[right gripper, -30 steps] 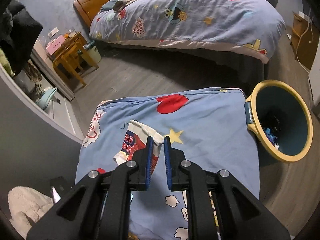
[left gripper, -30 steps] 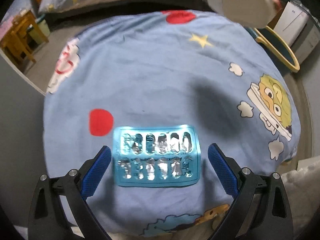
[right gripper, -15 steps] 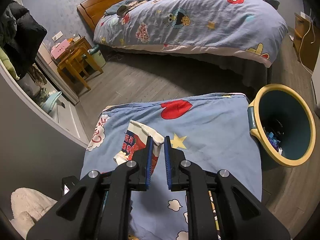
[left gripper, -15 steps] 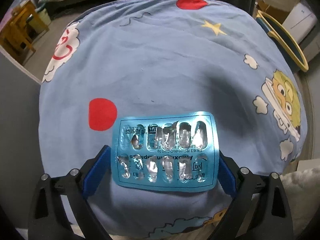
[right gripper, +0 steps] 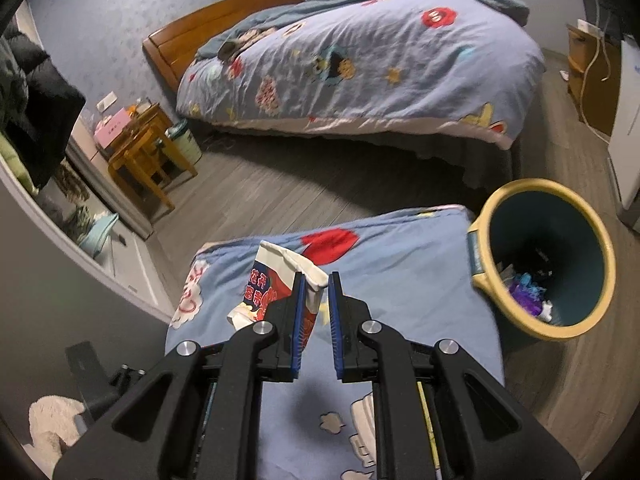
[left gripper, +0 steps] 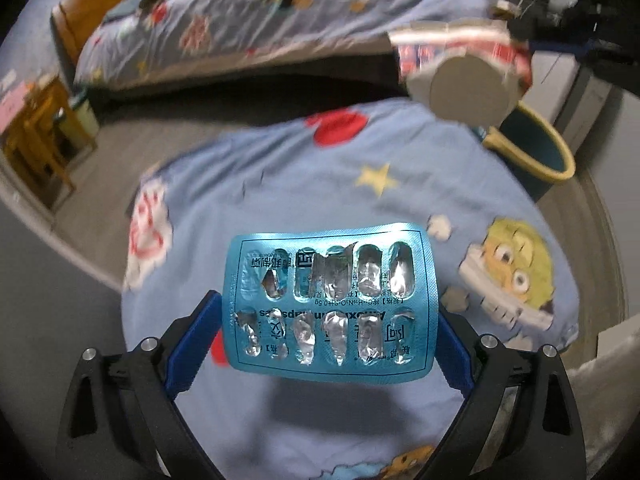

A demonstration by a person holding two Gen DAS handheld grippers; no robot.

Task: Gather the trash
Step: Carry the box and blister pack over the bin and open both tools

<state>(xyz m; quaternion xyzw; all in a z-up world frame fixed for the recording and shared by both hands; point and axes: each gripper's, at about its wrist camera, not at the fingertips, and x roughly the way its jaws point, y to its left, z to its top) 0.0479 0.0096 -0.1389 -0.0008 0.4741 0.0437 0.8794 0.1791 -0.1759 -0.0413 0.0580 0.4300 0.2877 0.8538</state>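
Note:
An emptied blue blister pack [left gripper: 328,304] hangs above the blue cartoon-print cloth [left gripper: 280,184], clamped by its side edges in my left gripper [left gripper: 326,306]. A crushed red, white and blue paper cup [right gripper: 276,276] is pinched at its rim by my right gripper [right gripper: 316,278], which is shut on it above the same cloth [right gripper: 400,272]. In the left wrist view the cup [left gripper: 468,88] shows its round base at the upper right. A teal bin with a yellow rim [right gripper: 492,196] stands on the floor right of the cloth, with scraps inside; its rim [left gripper: 556,136] also shows in the left wrist view.
A bed with a matching quilt [right gripper: 380,60] lies across the floor beyond. A wooden stool [right gripper: 148,152] and a small pail stand at the left, a white cabinet [right gripper: 628,128] at the right. Something fluffy and white [right gripper: 52,428] lies at the lower left.
My left gripper closed on the blister pack and lifted it off the cloth. My right gripper rose slightly with the cup, and the bin now looks nearer.

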